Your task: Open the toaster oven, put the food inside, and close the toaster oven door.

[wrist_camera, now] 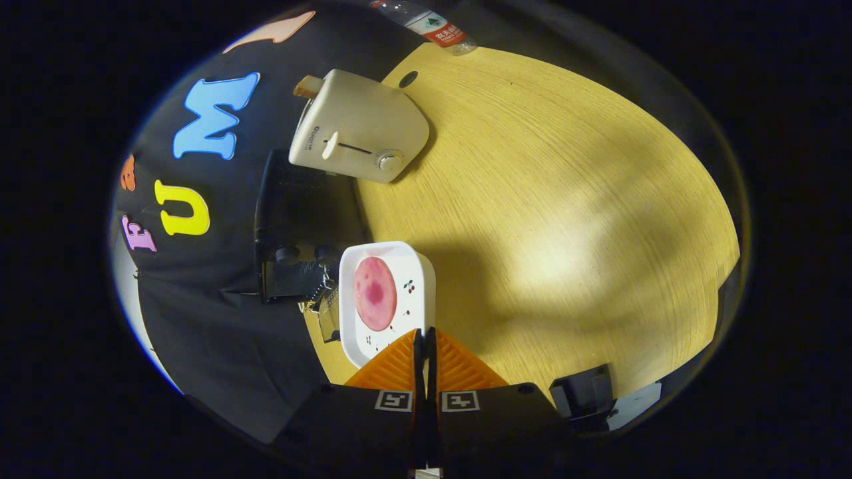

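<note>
The gripper (424, 339) has its two fingers pressed together with only a thin slit between them, holding nothing; their tips overlap the near rim of a white square plate (419, 283) carrying a round pink slice of food (375, 293). The black toaster oven (293, 233) sits at ten o'clock from the plate on the pale wooden table (566, 219), a cream pop-up toaster (359, 126) beyond at twelve.
</note>
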`<state>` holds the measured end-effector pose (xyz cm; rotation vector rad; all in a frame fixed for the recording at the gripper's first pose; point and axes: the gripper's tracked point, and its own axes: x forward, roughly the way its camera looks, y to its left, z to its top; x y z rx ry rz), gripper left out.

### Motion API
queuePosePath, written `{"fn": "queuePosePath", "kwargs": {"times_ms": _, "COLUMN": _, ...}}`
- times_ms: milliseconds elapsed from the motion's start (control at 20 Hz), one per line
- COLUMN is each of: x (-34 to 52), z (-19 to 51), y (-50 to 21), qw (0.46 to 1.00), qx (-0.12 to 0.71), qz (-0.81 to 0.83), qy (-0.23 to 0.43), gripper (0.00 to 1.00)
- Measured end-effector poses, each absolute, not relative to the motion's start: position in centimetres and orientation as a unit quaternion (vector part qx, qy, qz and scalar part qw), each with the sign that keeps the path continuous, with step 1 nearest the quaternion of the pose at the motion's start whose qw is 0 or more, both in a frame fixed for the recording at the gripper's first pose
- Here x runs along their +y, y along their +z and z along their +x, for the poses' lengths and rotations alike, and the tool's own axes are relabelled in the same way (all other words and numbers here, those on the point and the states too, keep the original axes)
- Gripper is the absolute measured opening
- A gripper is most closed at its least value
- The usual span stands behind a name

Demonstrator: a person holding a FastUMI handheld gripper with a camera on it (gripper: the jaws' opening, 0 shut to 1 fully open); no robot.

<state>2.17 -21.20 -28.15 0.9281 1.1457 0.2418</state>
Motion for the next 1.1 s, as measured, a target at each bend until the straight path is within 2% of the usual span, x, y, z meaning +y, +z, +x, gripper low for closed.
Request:
{"fn": "queuePosePath", "kwargs": {"times_ms": 500, "x": -16.8, "z": -0.7, "y": -24.3, "qw": 0.759, "qx": 0.48, "qz": 0.417, "qy": 0.14, "gripper": 0.02}}
{"fn": "queuePosePath", "kwargs": {"times_ms": 1100, "x": -6.0, "z": -0.7, "y": -23.8, "qw": 0.747, "qx": 0.466, "qz": 0.452, "qy": 0.142, "gripper": 0.02}}
